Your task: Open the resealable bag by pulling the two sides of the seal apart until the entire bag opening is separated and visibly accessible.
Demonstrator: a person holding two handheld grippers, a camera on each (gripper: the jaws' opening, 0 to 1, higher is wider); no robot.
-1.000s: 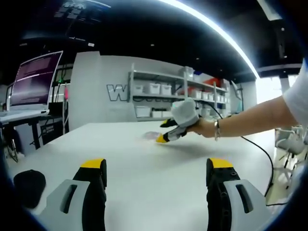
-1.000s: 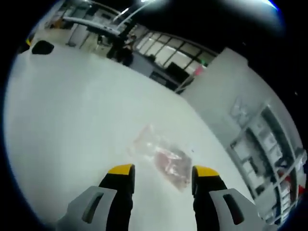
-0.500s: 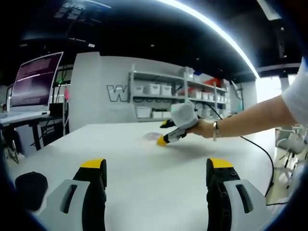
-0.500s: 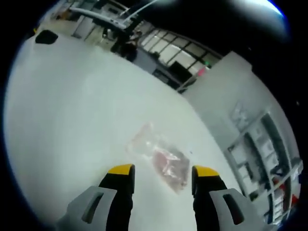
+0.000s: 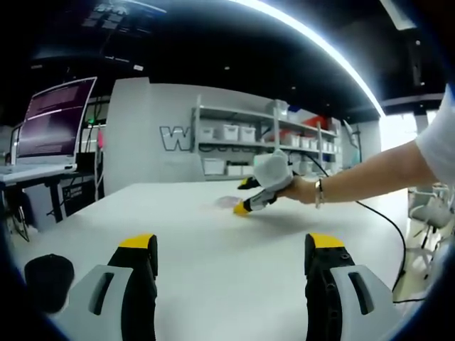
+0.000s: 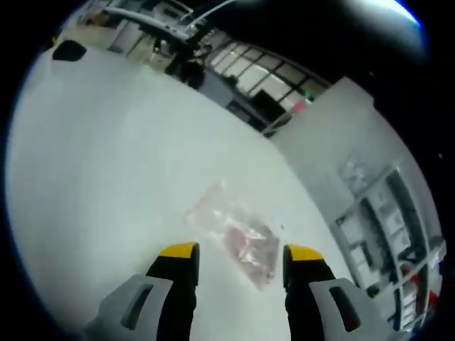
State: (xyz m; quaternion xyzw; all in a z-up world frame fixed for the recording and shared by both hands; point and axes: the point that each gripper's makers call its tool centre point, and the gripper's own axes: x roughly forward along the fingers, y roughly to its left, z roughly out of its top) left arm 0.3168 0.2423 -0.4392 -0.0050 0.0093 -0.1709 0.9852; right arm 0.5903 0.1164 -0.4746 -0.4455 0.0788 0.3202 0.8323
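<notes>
A clear resealable bag [image 6: 234, 233] with something reddish inside lies flat on the white table [image 6: 92, 163], just beyond my right gripper [image 6: 240, 254], which is open and hovers over the bag's near end. In the left gripper view the bag [image 5: 226, 202] is a faint patch far across the table, with the right gripper [image 5: 249, 196] held by a person's hand right beside it. My left gripper [image 5: 231, 245] is open, low over the near part of the table [image 5: 213, 241], far from the bag, with nothing between its jaws.
A black rounded object [image 5: 46, 278] lies at the table's near left, also seen far off as a black object [image 6: 69, 50]. A monitor [image 5: 58, 116] stands on a desk to the left. Shelves with bins [image 5: 242, 142] line the back wall. A cable [image 5: 387, 227] trails off the right edge.
The right gripper has edged slightly closer over the bag. The left gripper view has barely shifted.
</notes>
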